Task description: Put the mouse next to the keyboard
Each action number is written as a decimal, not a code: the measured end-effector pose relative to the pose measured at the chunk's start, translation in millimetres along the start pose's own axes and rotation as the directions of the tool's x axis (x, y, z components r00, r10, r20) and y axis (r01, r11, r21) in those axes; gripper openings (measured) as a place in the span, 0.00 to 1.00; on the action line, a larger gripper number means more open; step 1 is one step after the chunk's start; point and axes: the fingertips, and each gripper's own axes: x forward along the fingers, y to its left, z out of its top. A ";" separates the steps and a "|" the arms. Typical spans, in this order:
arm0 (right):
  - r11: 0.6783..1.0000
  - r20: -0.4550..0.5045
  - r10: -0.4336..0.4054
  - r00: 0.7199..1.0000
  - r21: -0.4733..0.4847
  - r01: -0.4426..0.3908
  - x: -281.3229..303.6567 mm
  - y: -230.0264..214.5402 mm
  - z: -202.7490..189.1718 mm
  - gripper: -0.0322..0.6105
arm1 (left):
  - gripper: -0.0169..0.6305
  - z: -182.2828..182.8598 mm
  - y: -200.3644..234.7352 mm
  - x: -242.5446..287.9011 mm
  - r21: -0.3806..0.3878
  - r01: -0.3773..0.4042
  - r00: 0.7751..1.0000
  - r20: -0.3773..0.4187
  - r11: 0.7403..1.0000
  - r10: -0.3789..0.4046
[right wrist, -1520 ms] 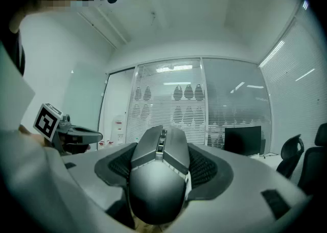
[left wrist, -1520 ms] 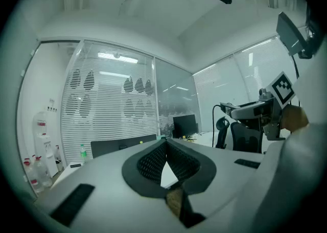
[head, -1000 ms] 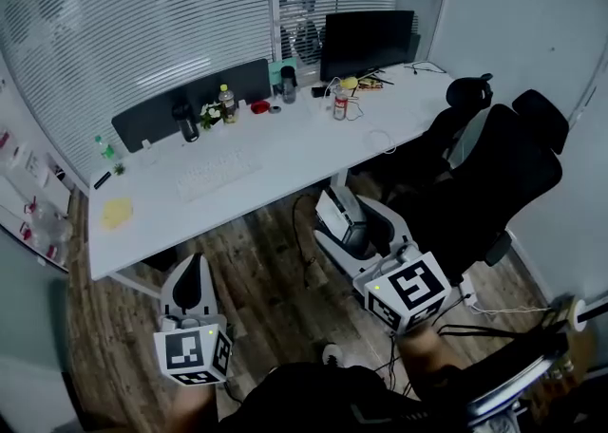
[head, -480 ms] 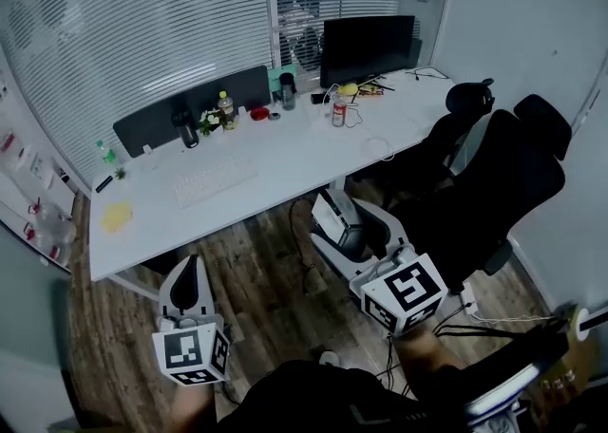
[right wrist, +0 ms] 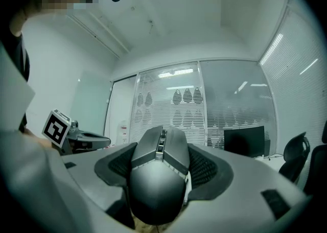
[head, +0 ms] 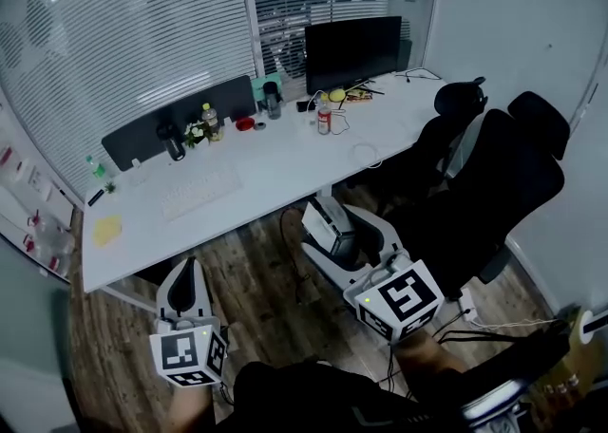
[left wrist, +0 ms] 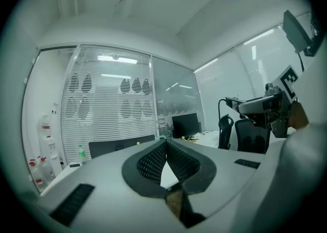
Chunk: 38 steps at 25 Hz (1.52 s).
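At the far left end of the white desk (head: 285, 170) lies a small yellow patch (head: 106, 229), too blurred to name. Below it, over the wood floor (head: 256, 279), the left gripper (head: 187, 274) is held level and well short of the desk; in the left gripper view its ribbed black pads (left wrist: 153, 163) meet at their tips, so the claw is closed with nothing in it. Up on the desk, roughly above that gripper in the head view, the pale keyboard (head: 199, 190) lies flat, with a dark low screen panel (head: 180, 118) behind it and a bottle (head: 209, 121) and a cup (head: 172, 141) standing close to the panel. Farther right on the desk stand a red-and-white can (head: 324, 119) and a black monitor (head: 353, 49). Below the desk's right half, the right gripper (head: 344, 232) also points level toward the desk and is clamped on the mouse (right wrist: 158, 176): the right gripper view shows the dark grey mouse wedged between both pads with its wheel end facing away from the camera. The mouse is thus in the air over the floor, well apart from the keyboard and to its right. At the far right stand two black office chairs (head: 494, 184), just beside the right gripper
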 end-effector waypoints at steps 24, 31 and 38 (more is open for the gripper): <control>0.994 -0.025 -0.108 0.994 0.011 0.108 170.5 -48.9 -5.9 0.52 | 0.07 -1.9 108.0 170.6 -0.028 0.093 0.995 0.035 0.995 -0.092; 0.996 -0.029 -0.094 0.995 -0.003 0.094 220.2 -51.1 -3.1 0.52 | 0.07 -5.2 133.8 210.2 -0.029 0.118 0.993 0.027 0.993 -0.117; 0.995 -0.037 -0.098 0.994 -0.001 0.098 267.5 -52.5 -2.9 0.52 | 0.07 -6.3 164.4 246.9 -0.025 0.136 0.990 0.027 0.990 -0.136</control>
